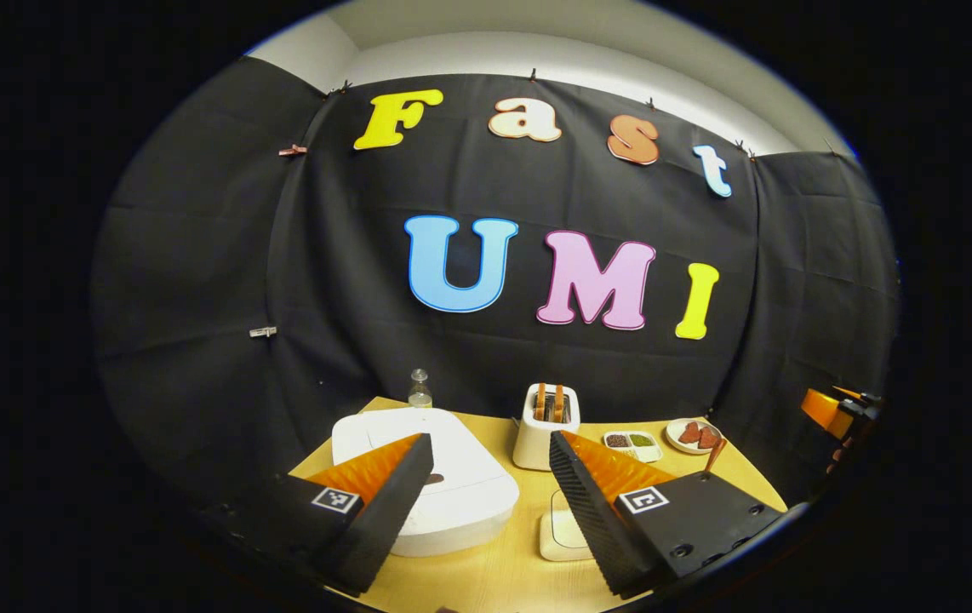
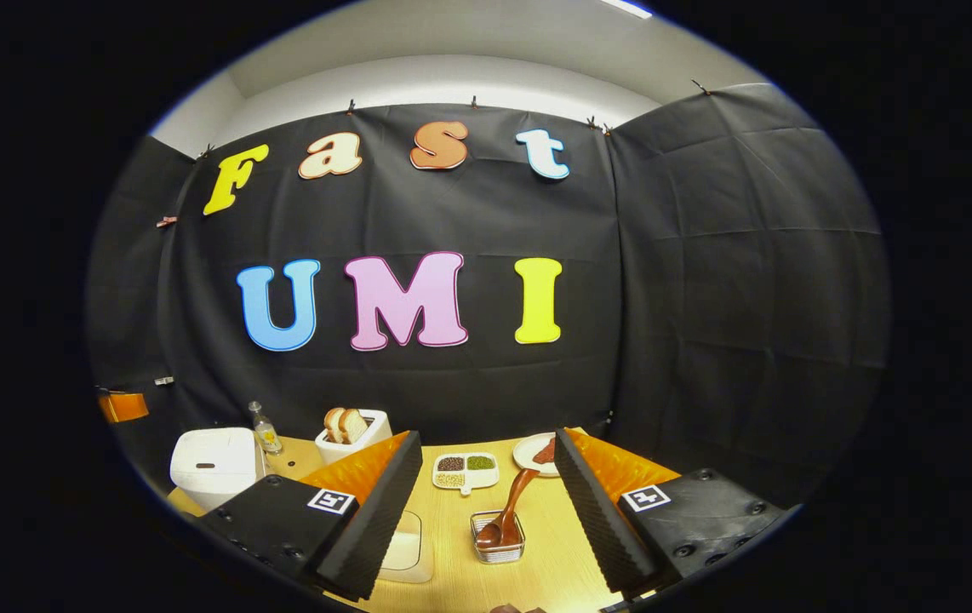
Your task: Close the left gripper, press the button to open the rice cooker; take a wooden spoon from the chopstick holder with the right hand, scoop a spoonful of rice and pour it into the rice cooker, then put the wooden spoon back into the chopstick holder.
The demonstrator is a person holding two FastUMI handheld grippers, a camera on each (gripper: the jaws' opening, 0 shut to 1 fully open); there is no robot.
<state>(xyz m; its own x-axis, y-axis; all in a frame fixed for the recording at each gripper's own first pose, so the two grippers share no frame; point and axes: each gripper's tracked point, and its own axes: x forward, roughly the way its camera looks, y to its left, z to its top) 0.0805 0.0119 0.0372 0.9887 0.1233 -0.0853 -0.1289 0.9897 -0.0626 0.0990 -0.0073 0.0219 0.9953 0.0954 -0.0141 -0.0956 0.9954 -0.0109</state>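
The white rice cooker (image 1: 452, 489) sits on the wooden table with its lid down, just ahead of my left gripper (image 1: 491, 443), which is open and holds nothing. Its left finger overlaps the cooker's front in the picture. In the right gripper view the cooker (image 2: 214, 464) is far to the left. The brown wooden spoon (image 2: 510, 507) leans in a small metal chopstick holder (image 2: 499, 545), between and a little beyond the fingers of my open right gripper (image 2: 486, 443). A white square dish (image 2: 408, 545) lies beside the holder; its contents are hidden.
At the back of the table stand a small bottle (image 1: 420, 389), a toaster with bread (image 1: 546, 421), a divided dish of grains (image 1: 632, 444) and a plate (image 1: 694, 436). The right gripper's orange body (image 1: 831, 409) shows at the far right. Black cloth walls close off the table.
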